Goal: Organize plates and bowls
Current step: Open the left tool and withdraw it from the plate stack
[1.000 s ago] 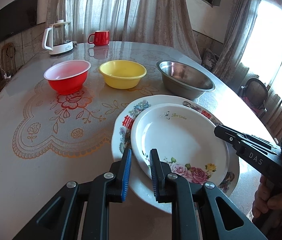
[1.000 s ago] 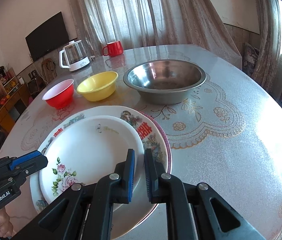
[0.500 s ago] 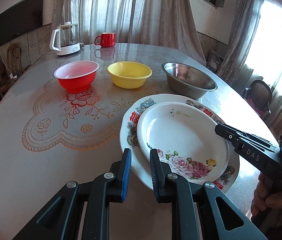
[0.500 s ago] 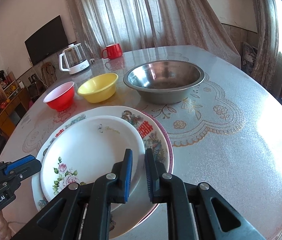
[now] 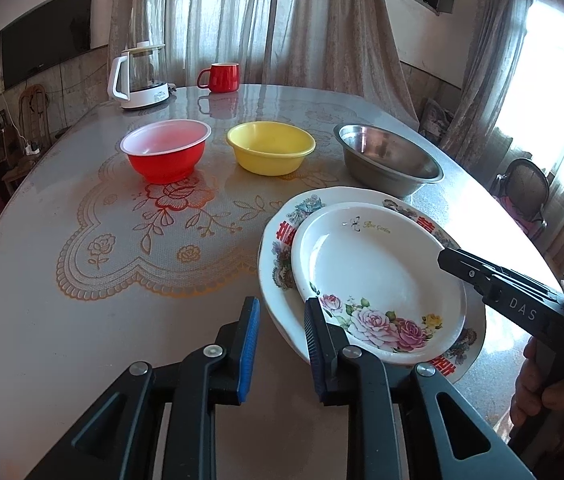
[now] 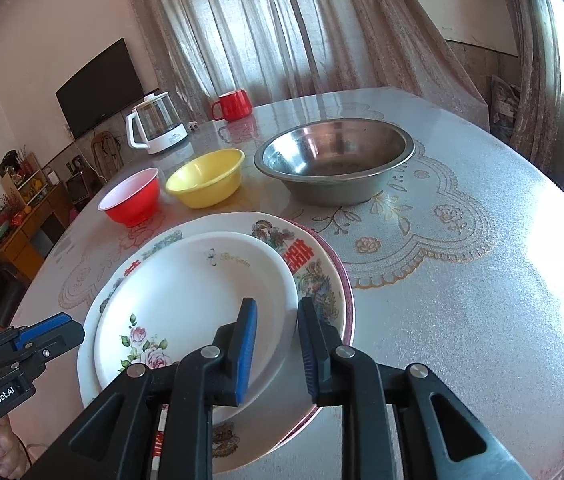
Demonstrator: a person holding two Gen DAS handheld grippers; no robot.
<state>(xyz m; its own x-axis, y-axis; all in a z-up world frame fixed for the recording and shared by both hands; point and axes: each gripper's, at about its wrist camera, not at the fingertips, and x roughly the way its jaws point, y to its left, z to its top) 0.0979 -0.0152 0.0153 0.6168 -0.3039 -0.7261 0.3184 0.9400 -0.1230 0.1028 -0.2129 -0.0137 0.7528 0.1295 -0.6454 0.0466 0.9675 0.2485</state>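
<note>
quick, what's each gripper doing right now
left gripper: jaws opening around the plates' rim, not gripping.
right gripper: jaws opening around the plates' rim, not gripping.

The table (image 5: 62, 320) lies bare left of the stacked plates (image 5: 282, 276) and to their right. Beyond them a row blocks the way: red bowl (image 5: 166, 152), yellow bowl (image 5: 270, 152), steel bowl (image 5: 390, 164) (kettle (image 5: 138, 80) and mug (image 5: 220, 77) stand farther back).

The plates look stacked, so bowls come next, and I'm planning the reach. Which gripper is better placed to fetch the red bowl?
Probably the left. In its view the red bowl lies ahead on its own side; the right gripper would cross the plates and the yellow bowl. The left gripper is opening off the plate rim.
</note>
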